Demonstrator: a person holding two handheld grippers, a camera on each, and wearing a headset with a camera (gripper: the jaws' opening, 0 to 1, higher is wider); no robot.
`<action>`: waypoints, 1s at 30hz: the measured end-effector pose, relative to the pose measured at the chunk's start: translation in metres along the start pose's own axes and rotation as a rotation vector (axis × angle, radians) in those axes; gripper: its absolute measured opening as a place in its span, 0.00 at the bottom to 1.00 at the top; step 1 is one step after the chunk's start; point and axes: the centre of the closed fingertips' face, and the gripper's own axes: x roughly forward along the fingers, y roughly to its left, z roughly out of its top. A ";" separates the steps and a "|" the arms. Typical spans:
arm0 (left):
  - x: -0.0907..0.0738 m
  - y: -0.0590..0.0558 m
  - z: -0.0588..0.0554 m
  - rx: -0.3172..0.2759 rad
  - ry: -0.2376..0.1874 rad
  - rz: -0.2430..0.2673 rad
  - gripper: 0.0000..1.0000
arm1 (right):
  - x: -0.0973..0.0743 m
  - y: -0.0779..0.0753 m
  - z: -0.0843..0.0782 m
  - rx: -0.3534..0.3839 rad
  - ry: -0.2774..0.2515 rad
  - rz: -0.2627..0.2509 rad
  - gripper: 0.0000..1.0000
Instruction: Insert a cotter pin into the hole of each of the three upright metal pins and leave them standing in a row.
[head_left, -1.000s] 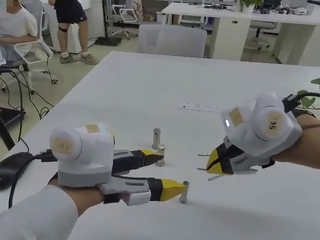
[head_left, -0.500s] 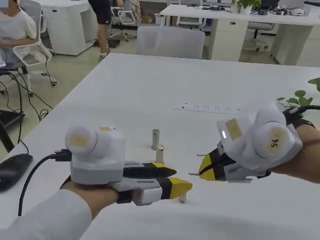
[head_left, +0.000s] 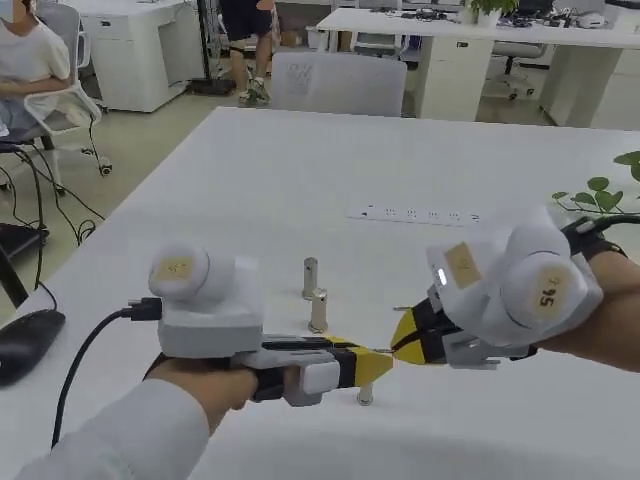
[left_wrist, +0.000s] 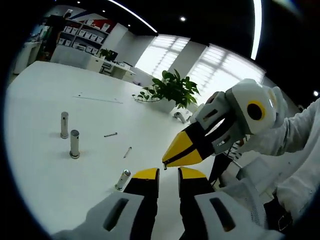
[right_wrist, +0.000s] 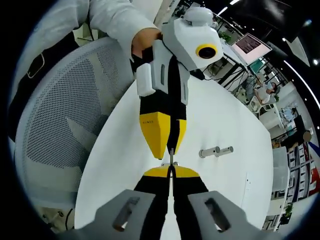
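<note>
The right gripper is clenched on a cotter pin, tip to tip with the left gripper, whose jaws stand narrowly parted, grasping nothing. Near the bench's near edge, the first metal pin and second metal pin stand close together. The third metal pin stands just under the left gripper. Loose cotter pins lie nearby.

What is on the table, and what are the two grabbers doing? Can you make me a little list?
surface: white table
upright metal pins: three, the far pin, middle pin and near pin
right gripper: jaws shut on a thin cotter pin
left gripper: jaws a little apart, tip to tip with the right gripper, just above the near pin
loose cotter pins: two, lying flat on the table
</note>
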 end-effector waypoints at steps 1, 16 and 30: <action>0.001 0.000 -0.001 -0.009 0.002 -0.001 0.13 | 0.000 0.000 0.000 -0.005 0.000 0.000 0.02; 0.003 -0.001 0.000 -0.115 -0.024 -0.001 0.07 | 0.000 0.003 0.004 -0.008 -0.007 -0.005 0.02; 0.007 0.002 -0.003 -0.152 -0.011 -0.002 0.01 | -0.001 0.005 0.002 -0.026 0.001 -0.013 0.02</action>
